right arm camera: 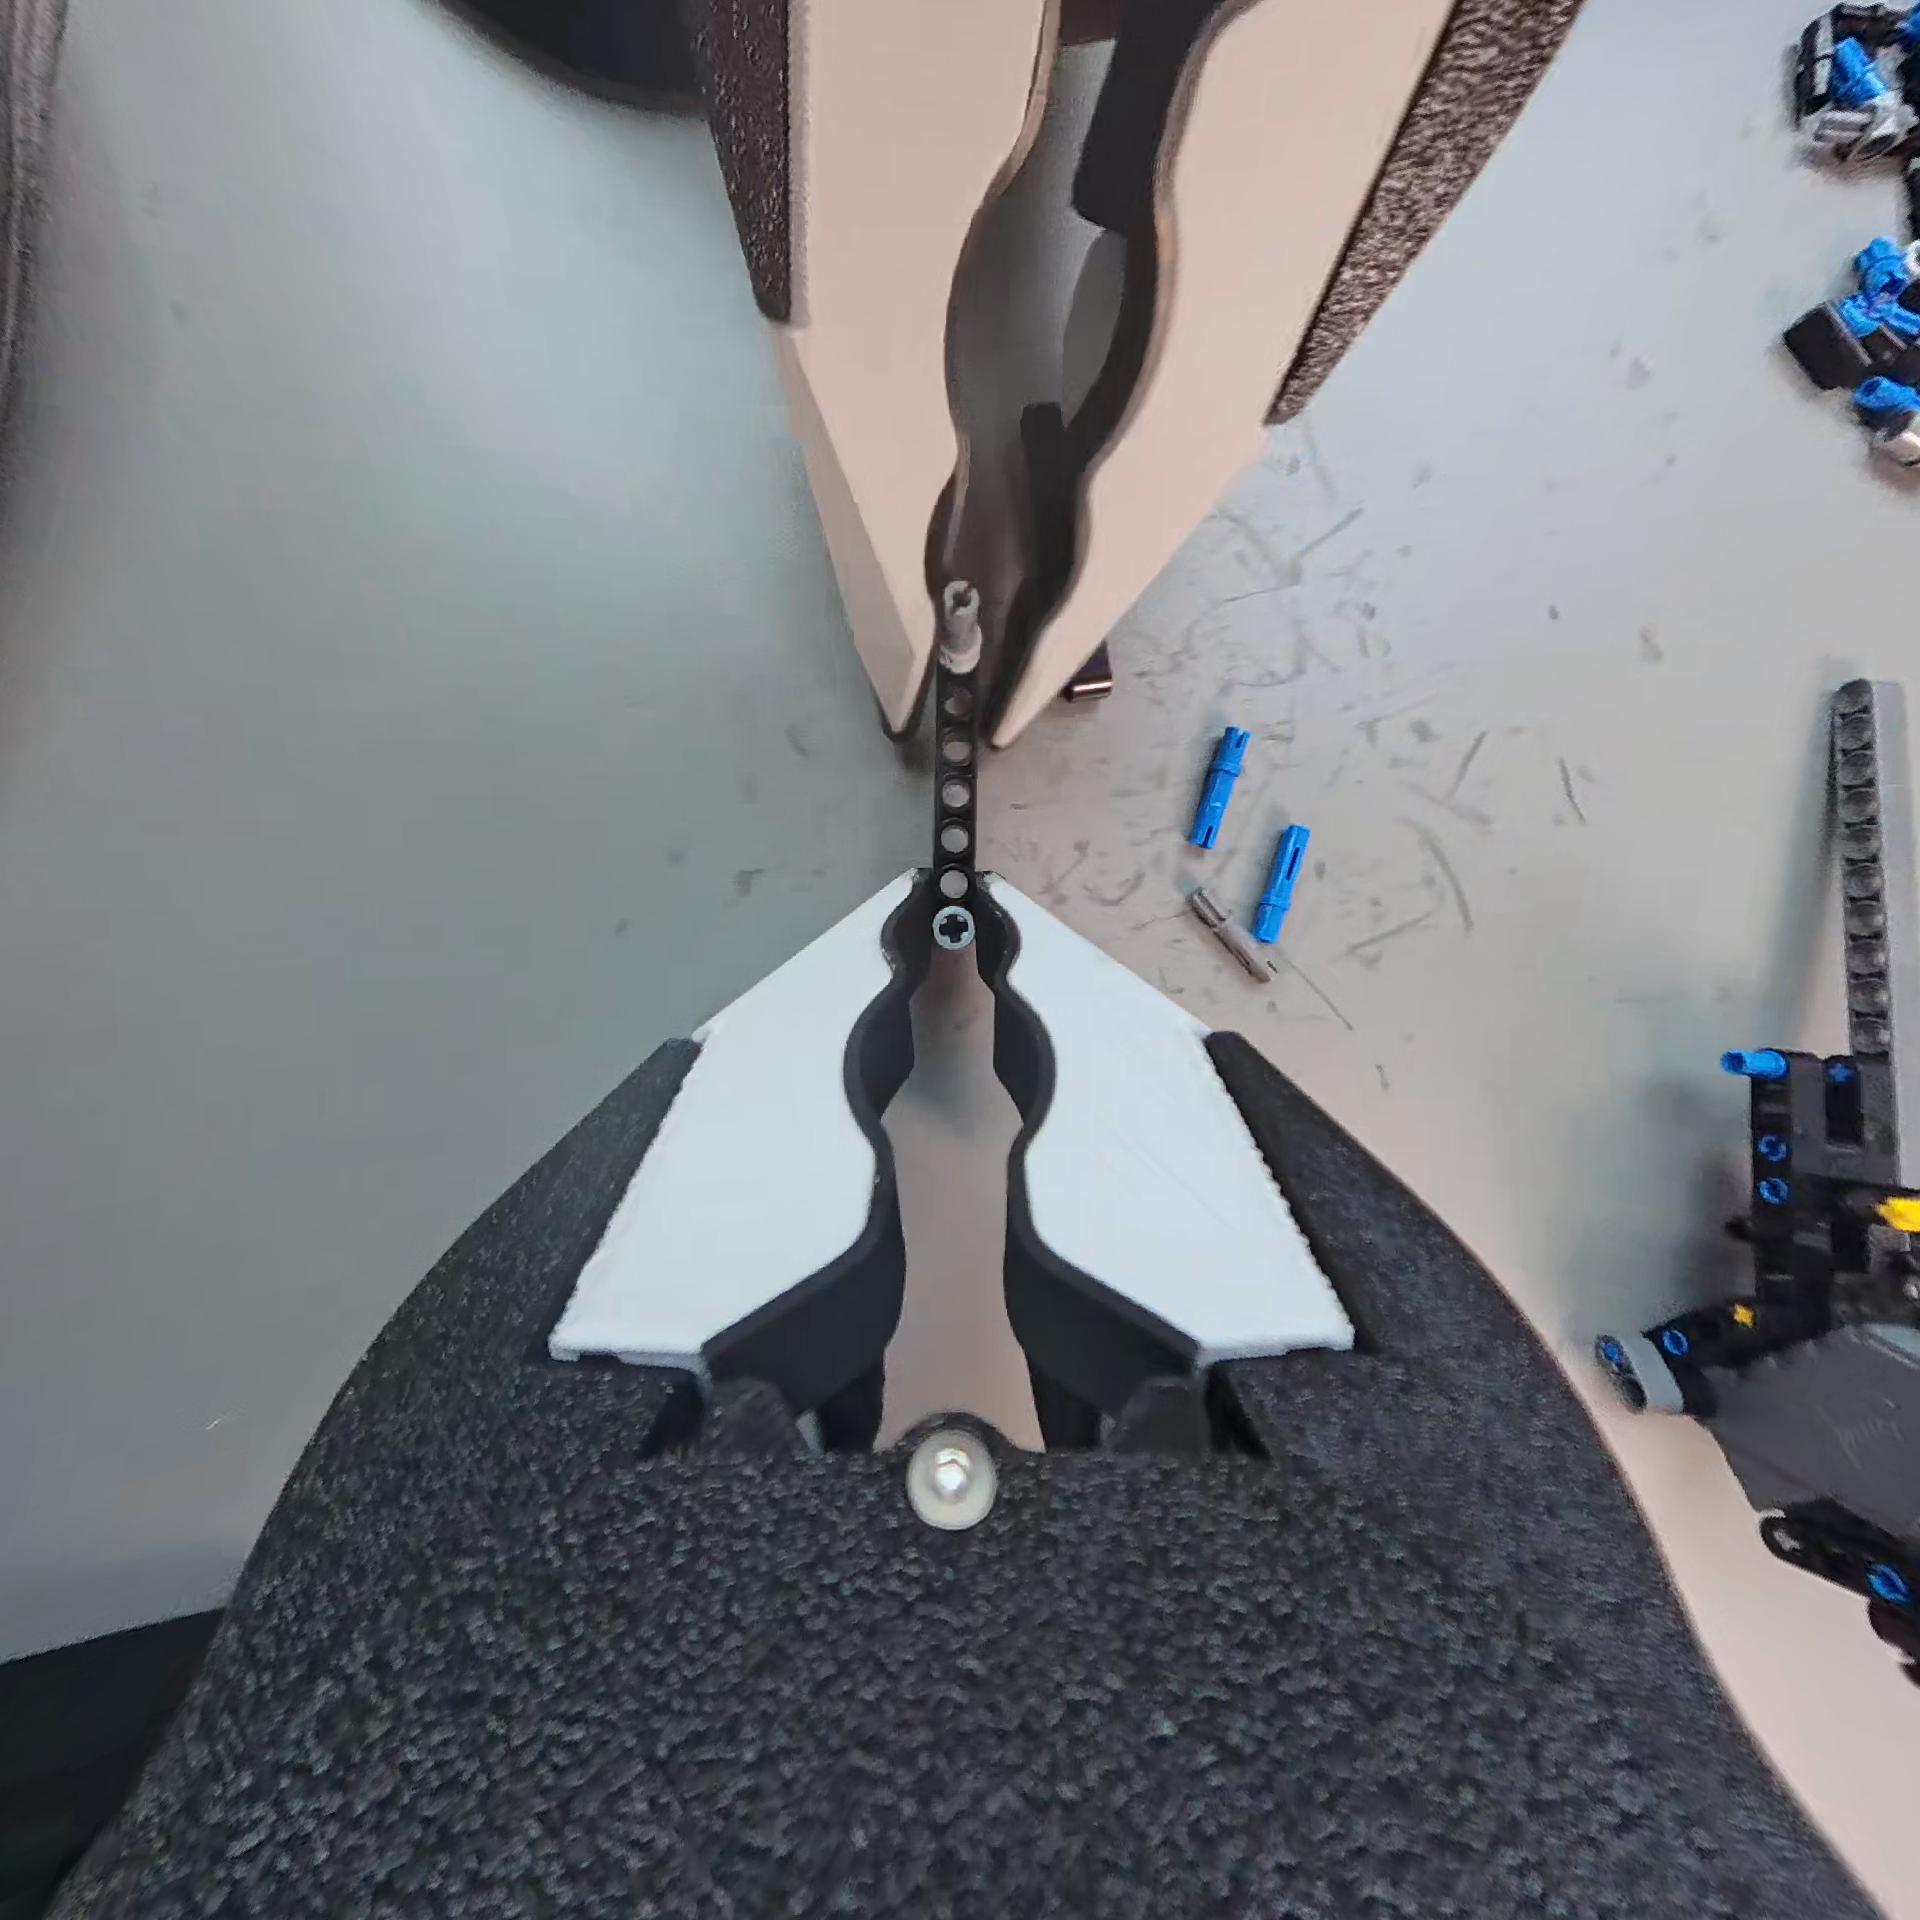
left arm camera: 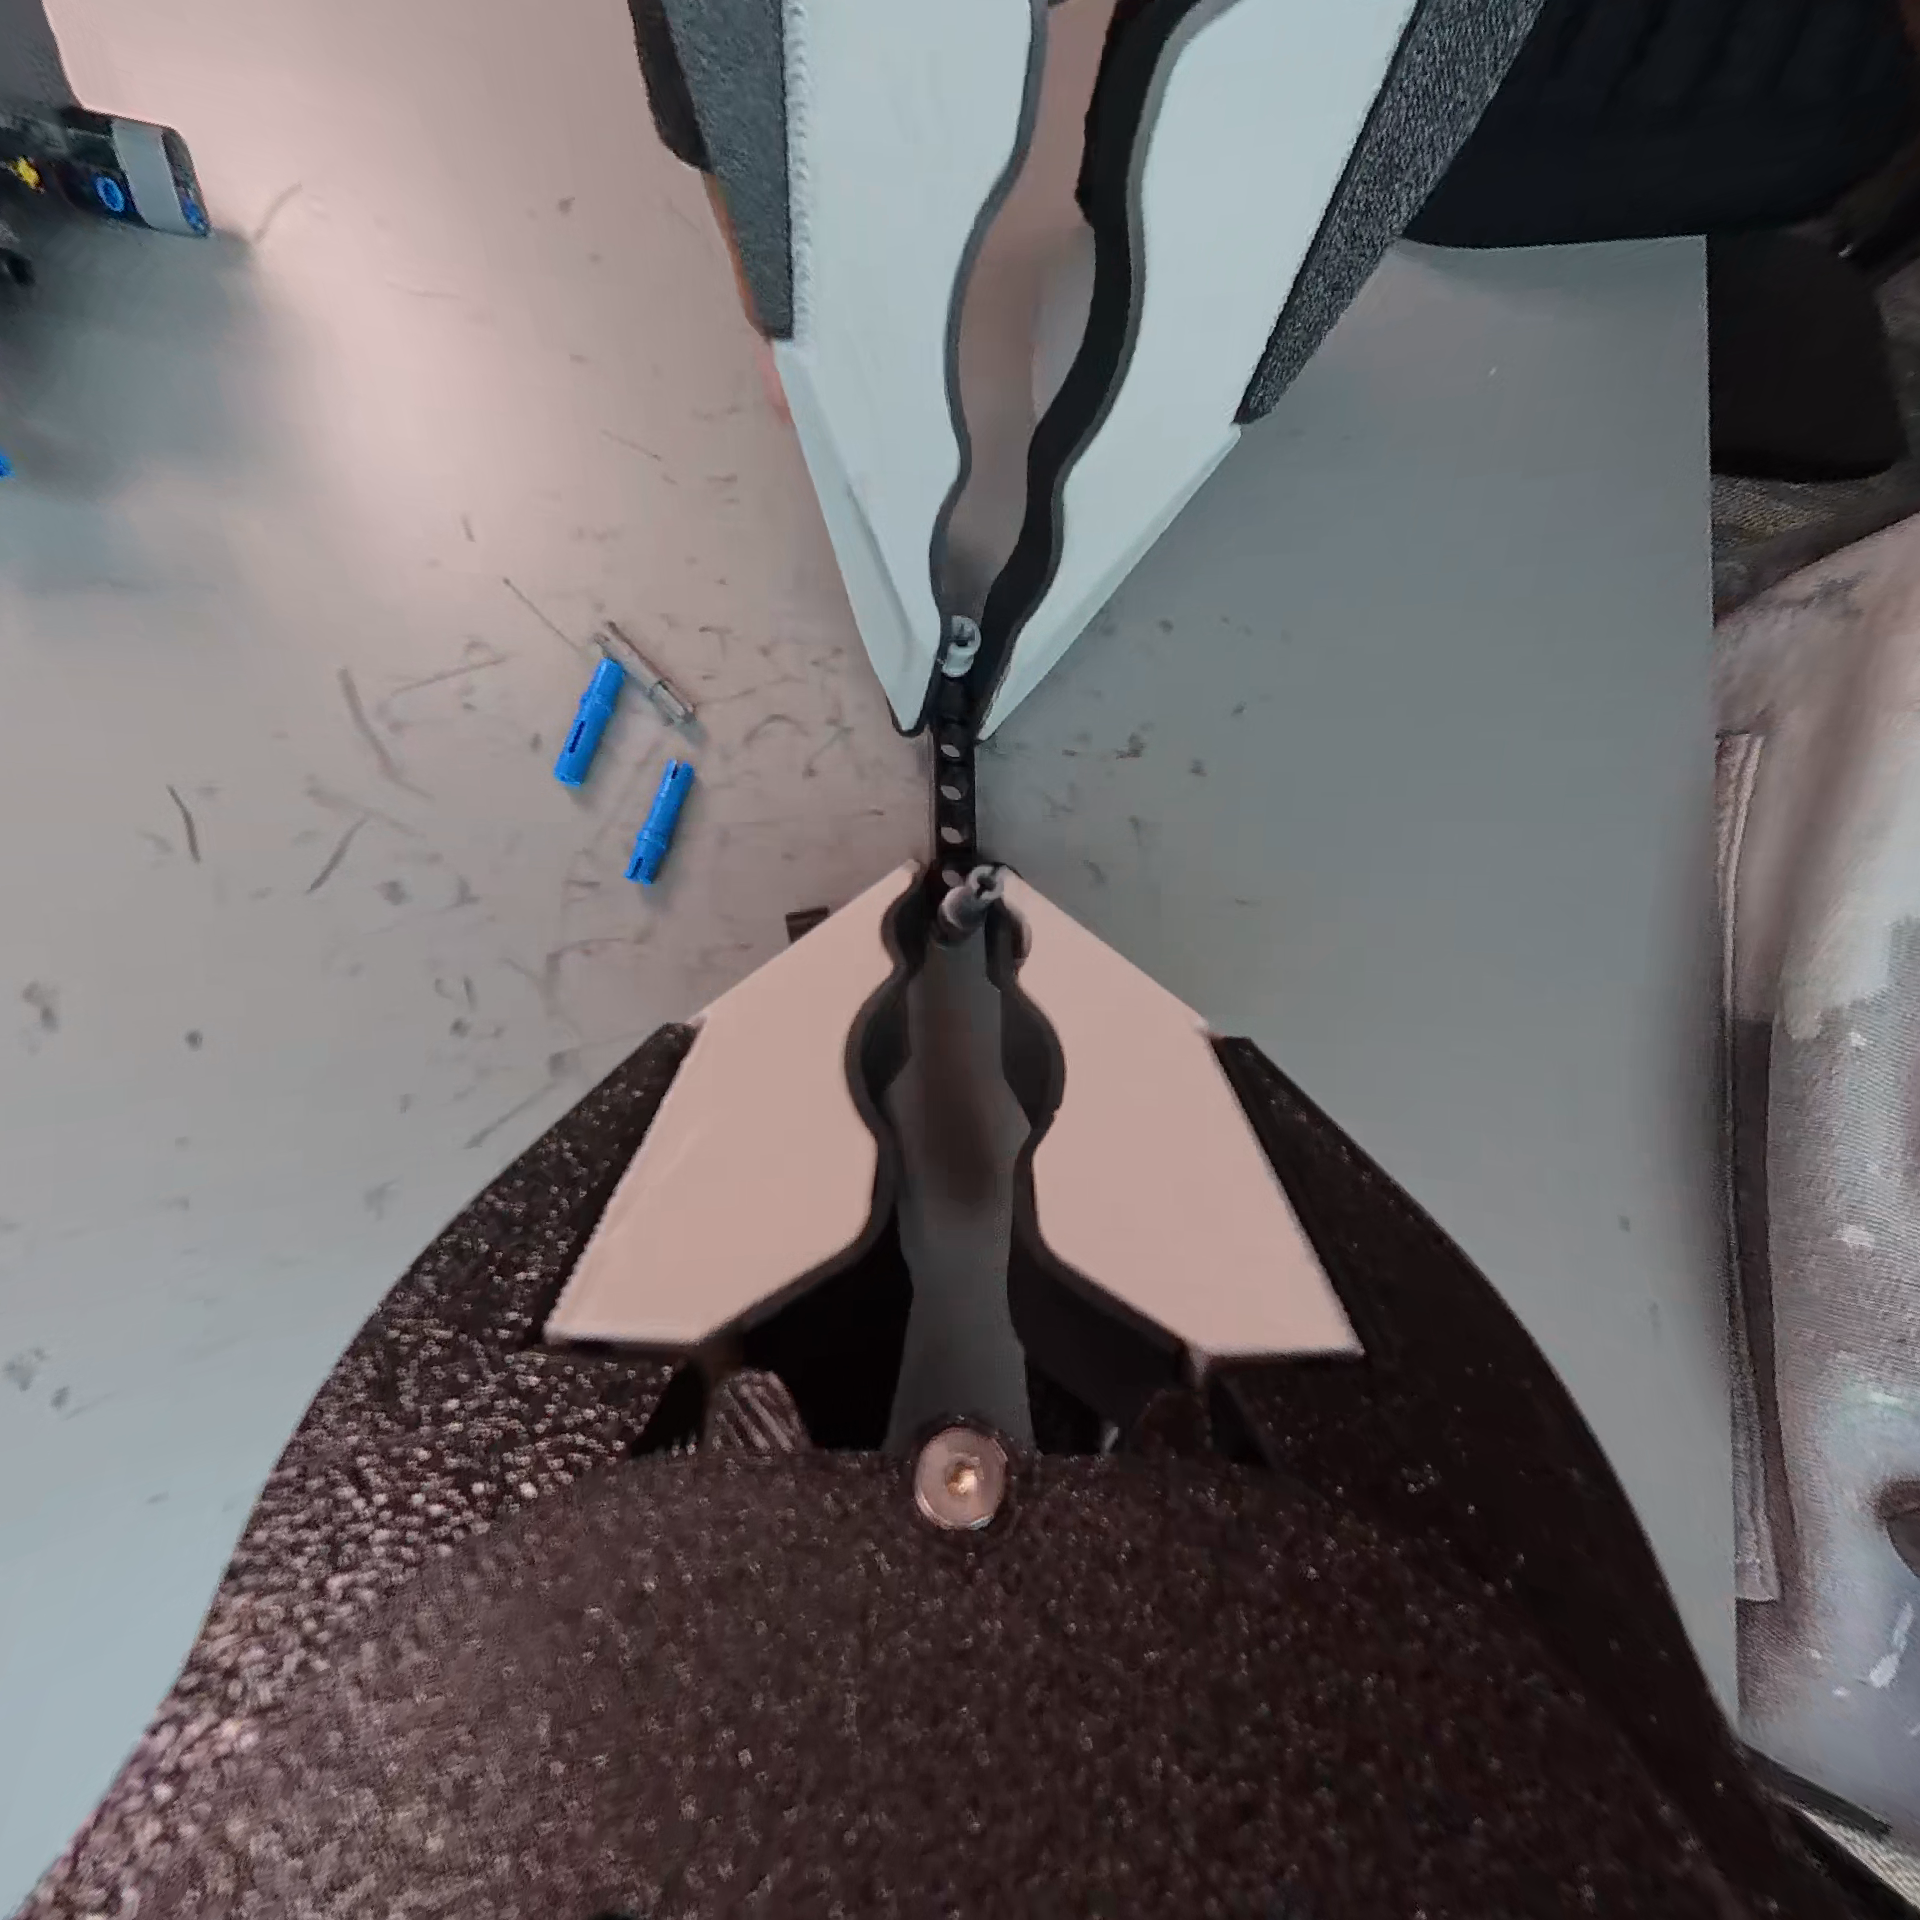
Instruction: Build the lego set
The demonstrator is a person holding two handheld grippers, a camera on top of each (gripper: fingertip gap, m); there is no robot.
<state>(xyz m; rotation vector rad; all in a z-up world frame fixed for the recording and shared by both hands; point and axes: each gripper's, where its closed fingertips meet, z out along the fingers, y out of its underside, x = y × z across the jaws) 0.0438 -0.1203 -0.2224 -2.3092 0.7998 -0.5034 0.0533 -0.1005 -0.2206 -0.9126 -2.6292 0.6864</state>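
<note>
1. Two grippers meet over a scuffed grey table (left arm camera: pixel 312 1039) in the left wrist view. The left gripper (left arm camera: pixel 954 896) is closed on the near end of a black holed beam (left arm camera: pixel 954 790), beside a grey pin (left arm camera: pixel 966 902) there; the right gripper (left arm camera: pixel 951 717), entering from 12 o'clock, pinches the far end. Two blue pins (left arm camera: pixel 587 738) lie at 9 o'clock. A partly built model (left arm camera: pixel 114 177) at 10 o'clock is cut off by the edge.

2. From the right wrist view, the right gripper (right arm camera: pixel 954 883) clamps the beam (right arm camera: pixel 954 790) and the left gripper (right arm camera: pixel 951 727) grips its far end at 12 o'clock. The blue pins (right arm camera: pixel 1210 784) and a grey axle (right arm camera: pixel 1231 935) lie at 3 o'clock. The black model (right arm camera: pixel 1818 1195) at 4 o'clock is blurred and cropped.
</note>
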